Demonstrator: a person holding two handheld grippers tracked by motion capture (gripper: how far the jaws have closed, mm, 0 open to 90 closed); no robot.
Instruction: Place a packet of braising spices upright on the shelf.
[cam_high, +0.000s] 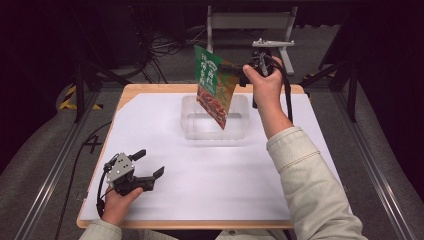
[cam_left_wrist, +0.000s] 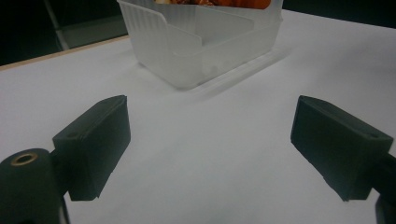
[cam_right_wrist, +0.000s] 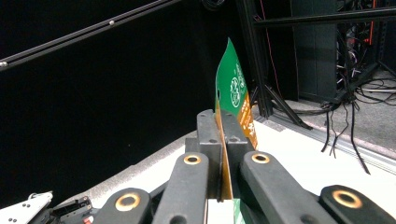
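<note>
Left gripper (cam_high: 150, 163) low on paper-covered table (cam_high: 210, 185), clear bin (cam_high: 192, 131) ahead.

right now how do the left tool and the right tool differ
The left tool sits low over the white table with its jaws spread wide and nothing between them; the right tool is raised above the clear plastic bin, jaws clamped on a green and orange snack packet. The left points toward the bin; the right holds the packet hanging over it. Both are black, hand-held and trail a cable.
</note>
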